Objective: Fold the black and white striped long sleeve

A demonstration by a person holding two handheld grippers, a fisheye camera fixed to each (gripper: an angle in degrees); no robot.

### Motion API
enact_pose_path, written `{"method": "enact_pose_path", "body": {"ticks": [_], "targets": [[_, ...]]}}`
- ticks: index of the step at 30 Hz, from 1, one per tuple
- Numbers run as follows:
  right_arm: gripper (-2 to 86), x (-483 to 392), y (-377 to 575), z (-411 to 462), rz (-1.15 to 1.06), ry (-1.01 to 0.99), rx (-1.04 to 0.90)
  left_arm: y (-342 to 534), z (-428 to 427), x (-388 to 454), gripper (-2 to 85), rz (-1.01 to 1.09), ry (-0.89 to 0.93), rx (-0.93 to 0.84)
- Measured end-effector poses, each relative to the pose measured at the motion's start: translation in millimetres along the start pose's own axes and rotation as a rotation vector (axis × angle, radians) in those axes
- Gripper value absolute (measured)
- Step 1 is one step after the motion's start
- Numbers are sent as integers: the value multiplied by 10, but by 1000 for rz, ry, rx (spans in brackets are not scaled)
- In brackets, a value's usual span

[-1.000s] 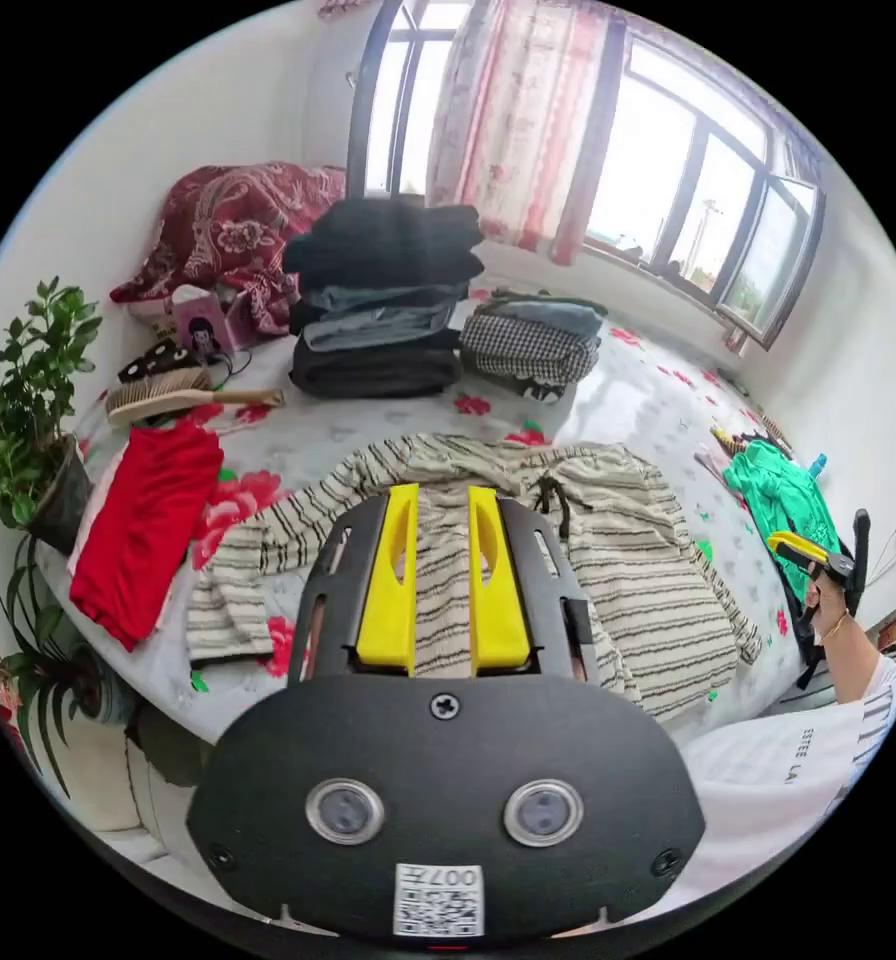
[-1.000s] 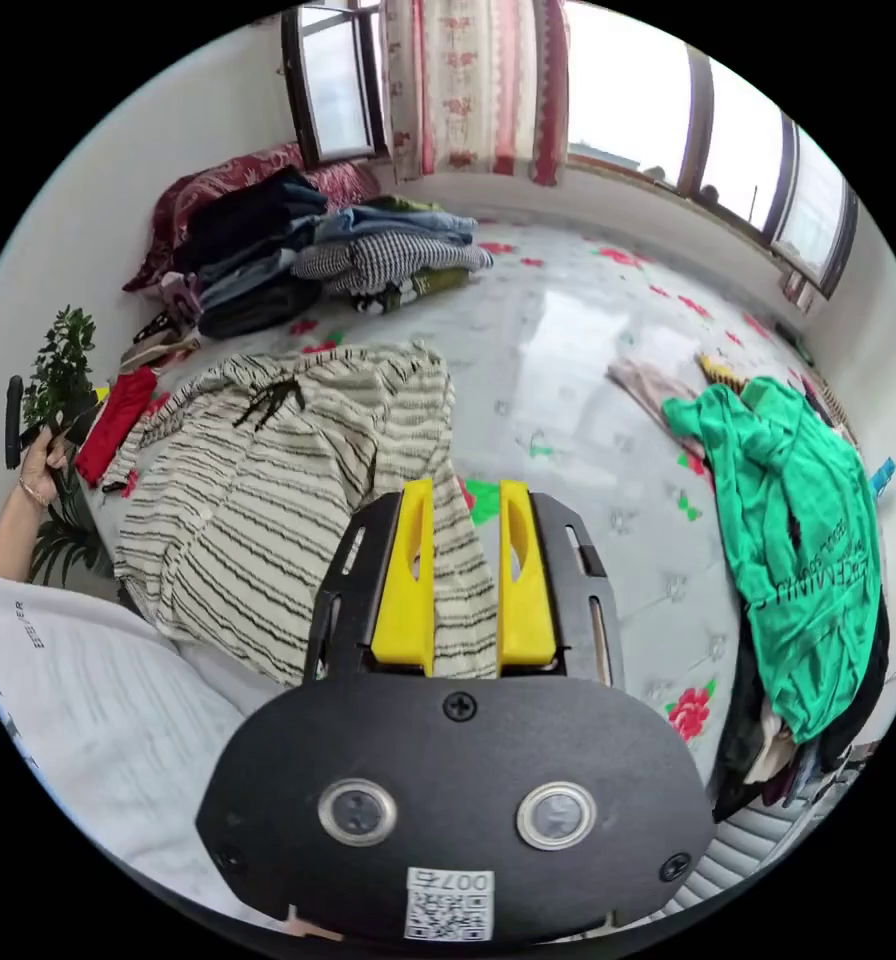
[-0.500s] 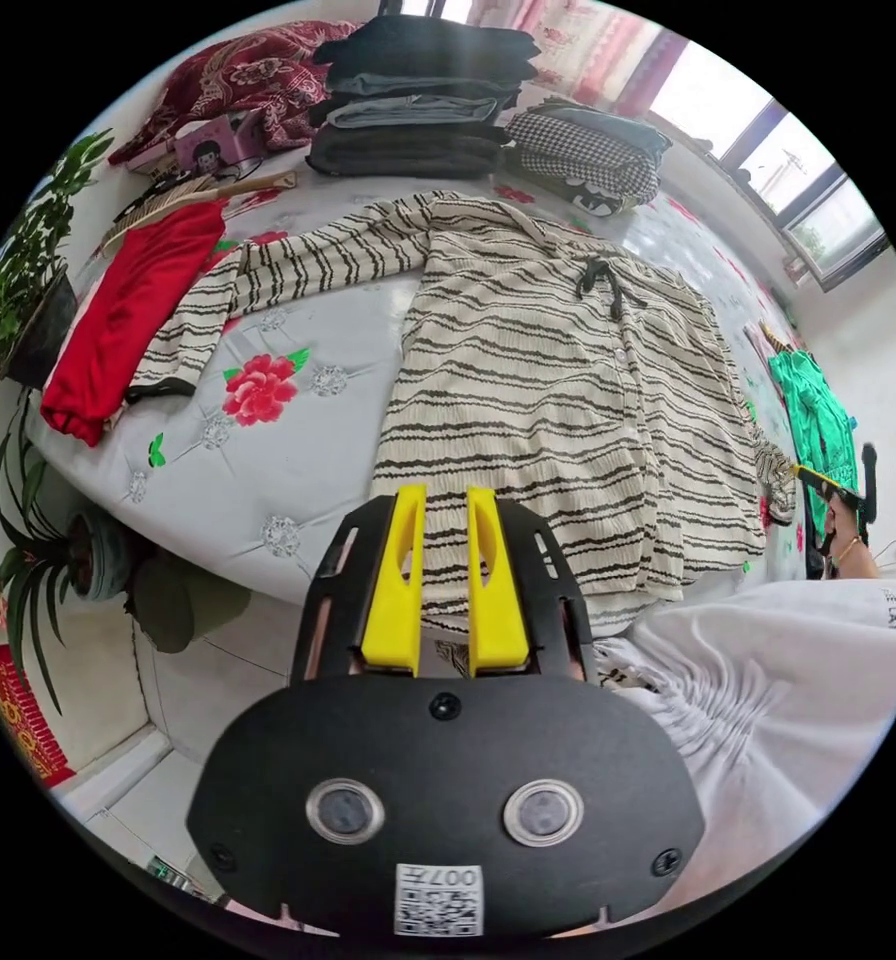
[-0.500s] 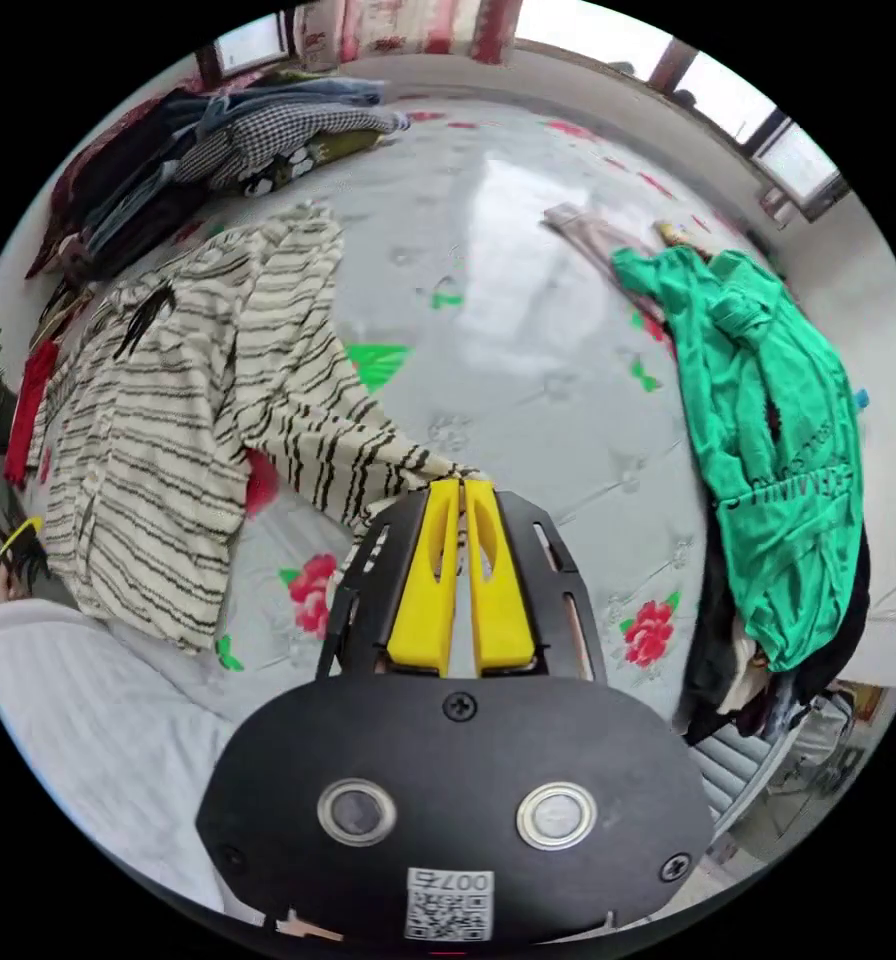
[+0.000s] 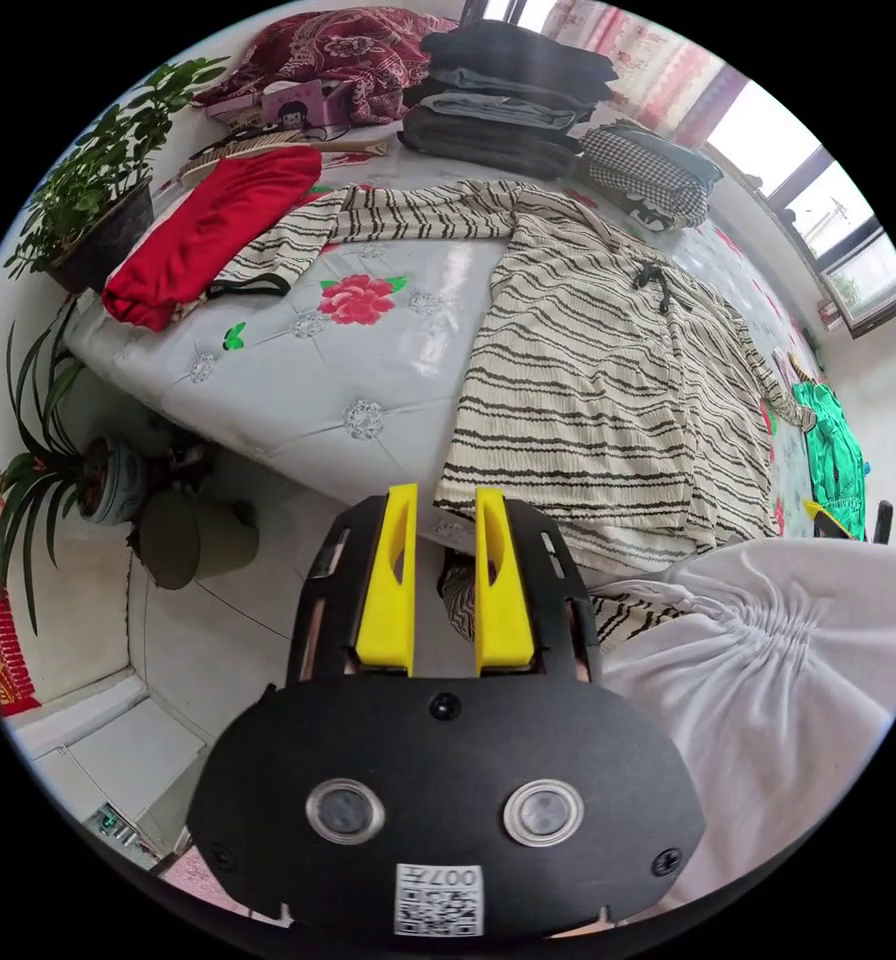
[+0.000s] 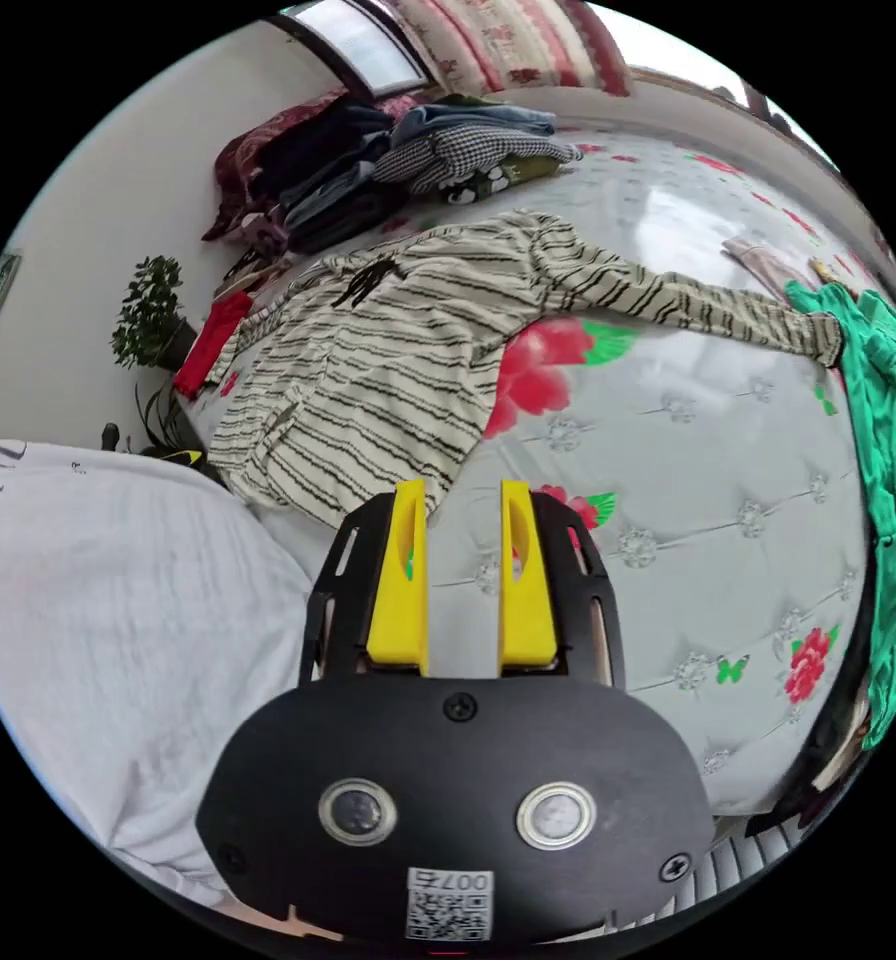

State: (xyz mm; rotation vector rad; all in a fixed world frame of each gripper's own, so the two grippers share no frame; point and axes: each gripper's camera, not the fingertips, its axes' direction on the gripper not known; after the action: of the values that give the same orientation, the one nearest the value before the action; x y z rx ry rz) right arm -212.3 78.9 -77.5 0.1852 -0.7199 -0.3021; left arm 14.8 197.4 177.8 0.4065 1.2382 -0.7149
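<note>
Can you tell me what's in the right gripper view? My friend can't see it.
A striped long sleeve lies spread flat on a flowered bed, sleeves out. The open yellow claw hovers near its hem.

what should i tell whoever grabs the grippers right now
Left gripper: open, holding nothing, at the near bed edge by the hem.
Right gripper: open, holding nothing, over bare bed cover beside the shirt body.
Striped long sleeve: spread flat on the bed, front up, both sleeves stretched out to the sides, hem hanging slightly over the near edge.
Nearby: red garment by one cuff, green shirt by the other, folded stacks beyond the collar.
Done: shirt laid out.
Left: every fold, probably starting with the sleeves brought in across the body.
</note>
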Motion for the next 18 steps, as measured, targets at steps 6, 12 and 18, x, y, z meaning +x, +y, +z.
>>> {"method": "enact_pose_path", "body": {"ticks": [6, 12, 18], "targets": [[43, -441, 23, 456, -98, 60, -142, -231, 194, 144, 95, 52, 15, -56], [9, -122, -504, -407, 3, -147, 126, -607, 220, 301, 4, 91, -8, -54], [21, 24, -503, -693, 39, -13, 219, -655, -45, 224, 35, 78, -1, 35]]}}
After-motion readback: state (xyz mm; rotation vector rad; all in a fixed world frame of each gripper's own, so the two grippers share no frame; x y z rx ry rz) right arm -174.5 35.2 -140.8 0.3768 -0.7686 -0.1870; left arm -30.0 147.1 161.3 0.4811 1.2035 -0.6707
